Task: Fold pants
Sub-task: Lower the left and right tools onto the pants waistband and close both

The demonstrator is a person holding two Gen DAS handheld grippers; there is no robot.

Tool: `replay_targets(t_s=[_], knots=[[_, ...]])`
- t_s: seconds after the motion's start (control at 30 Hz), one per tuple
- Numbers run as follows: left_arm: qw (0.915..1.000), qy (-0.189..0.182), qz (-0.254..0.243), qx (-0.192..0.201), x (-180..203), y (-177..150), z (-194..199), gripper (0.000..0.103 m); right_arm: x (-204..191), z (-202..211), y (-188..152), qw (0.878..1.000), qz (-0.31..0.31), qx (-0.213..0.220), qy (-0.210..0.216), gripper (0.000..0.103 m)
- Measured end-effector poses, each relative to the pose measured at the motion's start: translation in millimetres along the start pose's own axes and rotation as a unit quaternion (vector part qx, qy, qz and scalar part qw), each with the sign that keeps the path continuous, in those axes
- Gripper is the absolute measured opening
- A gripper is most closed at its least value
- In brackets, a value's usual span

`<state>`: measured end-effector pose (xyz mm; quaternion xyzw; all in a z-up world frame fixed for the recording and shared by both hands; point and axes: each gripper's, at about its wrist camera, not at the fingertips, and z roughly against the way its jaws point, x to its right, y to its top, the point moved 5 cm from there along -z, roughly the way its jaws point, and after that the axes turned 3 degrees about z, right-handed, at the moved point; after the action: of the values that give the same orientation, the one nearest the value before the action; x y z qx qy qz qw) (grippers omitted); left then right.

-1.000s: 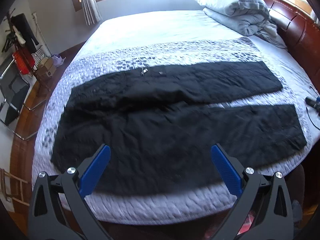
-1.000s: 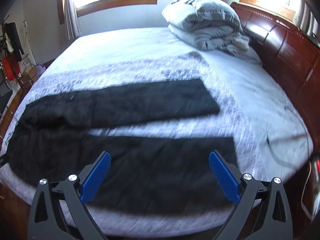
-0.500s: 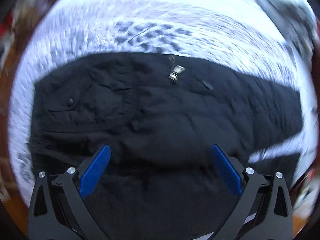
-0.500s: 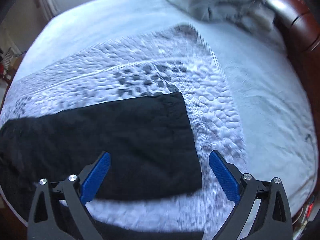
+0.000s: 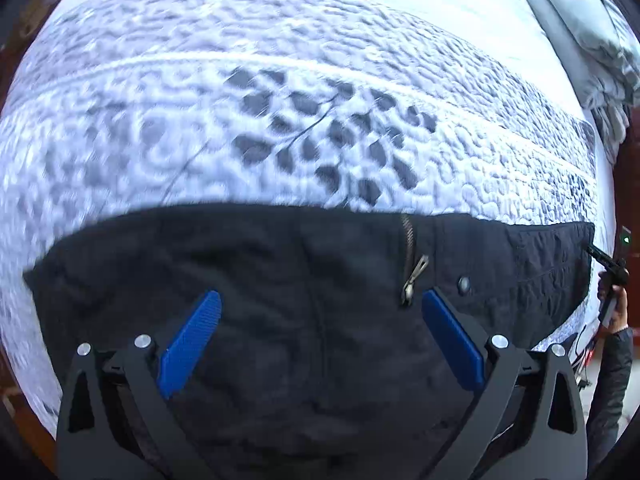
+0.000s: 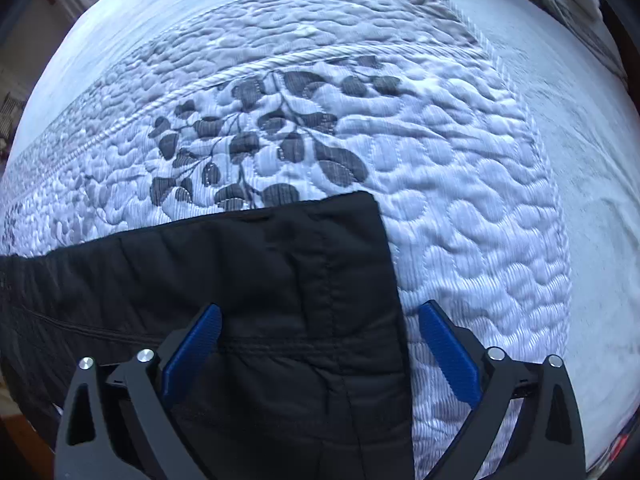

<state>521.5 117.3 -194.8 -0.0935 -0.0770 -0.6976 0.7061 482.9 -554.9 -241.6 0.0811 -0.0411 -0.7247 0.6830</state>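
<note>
Black quilted pants [image 5: 320, 280] lie flat on the bed. In the left wrist view I see their waist end, with an open zipper [image 5: 412, 268] and a snap button [image 5: 464, 285]. My left gripper [image 5: 320, 312] is open, low over the waist, with the zipper just inside its right finger. In the right wrist view the far leg's hem end [image 6: 320, 272] lies below me. My right gripper [image 6: 318, 328] is open and straddles the hem's right edge: its left finger is over the cloth, its right finger [image 6: 448, 348] over the quilt.
A white quilted bedspread with grey leaf print [image 6: 280, 132] covers the bed. A folded grey duvet [image 5: 580, 28] lies at the far right. The other gripper and the hand holding it [image 5: 612, 280] show at the left wrist view's right edge.
Both grippers have moved forward and down, close to the far leg of the pants: the left to the waist, the right to the hem. Both stay open.
</note>
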Motion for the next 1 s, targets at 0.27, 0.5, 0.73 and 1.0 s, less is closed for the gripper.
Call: replay_targets(t_s=[0.27, 0.5, 0.73, 1.0], knots=[[0.9974, 0.003, -0.068, -0.023, 24, 27, -32, 0.100, -7, -4, 4, 1.000, 0.020, 0.010, 0.012, 0.100], [0.9901, 0.056, -0.124, -0.034, 42, 36, -61, 0.100, -4, -4, -5, 1.000, 0.024, 0.007, 0.005, 0.100], [0.9708, 0.056, -0.224, -0.065, 72, 17, -75, 0.087, -14, -5, -8, 0.999, 0.034, 0.026, -0.002, 0.098], [0.9752, 0.050, -0.210, -0.049, 90, 21, -74, 0.030, -24, 7, -17, 0.997, 0.029, 0.065, -0.007, 0.059]])
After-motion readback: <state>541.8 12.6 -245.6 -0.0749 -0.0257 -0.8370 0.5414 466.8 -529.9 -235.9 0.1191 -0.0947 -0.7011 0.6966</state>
